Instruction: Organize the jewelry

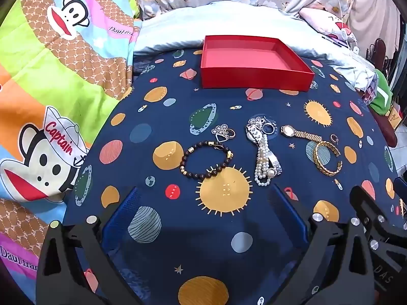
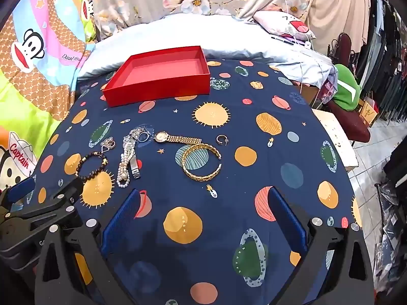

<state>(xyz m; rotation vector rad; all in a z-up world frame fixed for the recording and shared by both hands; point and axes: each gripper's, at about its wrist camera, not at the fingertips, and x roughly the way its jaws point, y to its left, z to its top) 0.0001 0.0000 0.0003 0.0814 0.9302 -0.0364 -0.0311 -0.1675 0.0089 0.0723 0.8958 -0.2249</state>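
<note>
1. So, nothing was picked yet: the red box (image 1: 254,62) sat bare at the far side of the space-print cloth (image 1: 157,244), with all the jewelry in a loose row between it and us.
2. Left gripper (image 1: 203,213) hovered low over the cloth, fingers spread wide and holding nothing, short of the dark bead bracelet (image 1: 206,160) and pearl strand (image 1: 263,164).
3. Right gripper (image 2: 206,216) was just as wide open and bare, just short of the gold bangle (image 2: 202,162); the gold watch (image 2: 175,138) and small hoop earring (image 2: 222,139) lay beyond it.
4. Our call for a clean first grab: start with the isolated pieces, bangle on the right and bead bracelet on the left.
5. Pinch across one rim of the bangle, not across the whole ring.
6. The pearl strand touched the silver watch (image 2: 133,161) and small charms (image 1: 223,132); we judged that cluster likely to drag neighbours, so leave it for last.
</note>
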